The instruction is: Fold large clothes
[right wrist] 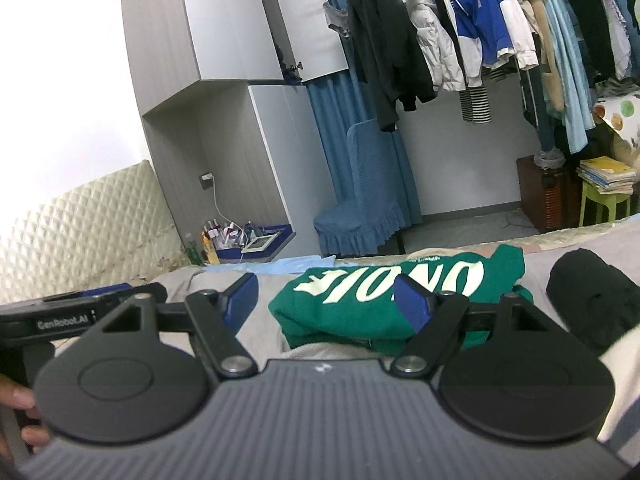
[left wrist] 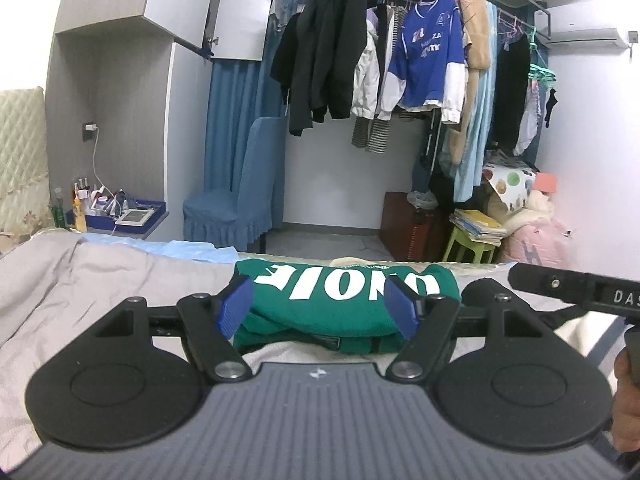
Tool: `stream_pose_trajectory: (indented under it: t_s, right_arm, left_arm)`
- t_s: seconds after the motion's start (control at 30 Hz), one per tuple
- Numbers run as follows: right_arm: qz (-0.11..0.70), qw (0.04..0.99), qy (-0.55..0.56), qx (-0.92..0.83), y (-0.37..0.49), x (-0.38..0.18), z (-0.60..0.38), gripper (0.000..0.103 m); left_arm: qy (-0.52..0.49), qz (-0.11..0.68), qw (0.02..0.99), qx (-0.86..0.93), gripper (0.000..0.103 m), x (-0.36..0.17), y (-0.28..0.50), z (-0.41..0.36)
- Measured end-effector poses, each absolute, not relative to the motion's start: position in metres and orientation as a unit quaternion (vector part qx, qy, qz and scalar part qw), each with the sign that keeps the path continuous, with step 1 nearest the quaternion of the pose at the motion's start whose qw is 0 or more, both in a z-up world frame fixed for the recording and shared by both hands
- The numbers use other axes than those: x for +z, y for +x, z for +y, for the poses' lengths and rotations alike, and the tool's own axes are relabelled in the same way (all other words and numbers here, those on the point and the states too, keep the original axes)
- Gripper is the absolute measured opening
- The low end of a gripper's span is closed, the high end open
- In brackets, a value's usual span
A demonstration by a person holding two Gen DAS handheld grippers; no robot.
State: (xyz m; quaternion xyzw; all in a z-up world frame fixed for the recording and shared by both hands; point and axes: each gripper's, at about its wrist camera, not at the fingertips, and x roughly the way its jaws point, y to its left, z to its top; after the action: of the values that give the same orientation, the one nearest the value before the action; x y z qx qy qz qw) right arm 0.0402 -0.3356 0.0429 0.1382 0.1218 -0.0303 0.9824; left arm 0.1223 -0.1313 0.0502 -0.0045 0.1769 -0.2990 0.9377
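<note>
Grey bed [left wrist: 100, 280] underneath, rumpled. Green top [left wrist: 344, 304] folded near far edge of bed, white lettering up, black bundle [right wrist: 592, 300] just beside, on right. Left gripper [left wrist: 318, 312] above bed, jaws spread, nothing pinched, top beyond. Right gripper [right wrist: 326, 306] alongside, jaws spread too, empty, blue pads [right wrist: 240, 304] clear of cloth.

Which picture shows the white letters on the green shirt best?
The left wrist view. There the folded green shirt lies centred between the open jaws, and its white letters run nearly unblocked, upside down. In the right wrist view the green shirt sits off to the right, tilted, and one blue pad covers part of the letters.
</note>
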Motion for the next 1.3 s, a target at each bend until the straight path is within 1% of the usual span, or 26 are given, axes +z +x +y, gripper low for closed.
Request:
stream_pose_trajectory:
  t_s: [0.33,0.77,1.0,1.17,1.3]
  right_arm:
    - [0.122,0.984,0.125,-0.036,0.016,0.024,-0.321,0.078]
    - [0.142,0.98,0.118,-0.068,0.003,-0.001,-0.319,0.078]
    - [0.165,0.976,0.115,-0.078,0.004,-0.015,-0.321,0.077]
    - [0.177,0.974,0.105,-0.093,0.003,-0.025,-0.322,0.077]
    - [0.177,0.974,0.103,-0.095,0.002,-0.025,-0.323,0.077]
  left_arm:
    - [0.002,0.163,0.941,-0.297,0.079,0.039,0.096,-0.131]
    - [0.015,0.2,0.927,-0.317,0.08,0.007,0.095,-0.143]
    - [0.017,0.216,0.926,-0.31,0.08,-0.01,0.102,-0.145]
    - [0.013,0.219,0.927,-0.305,0.086,-0.016,0.103,-0.145]
    - [0.013,0.219,0.927,-0.305,0.093,-0.017,0.105,-0.144]
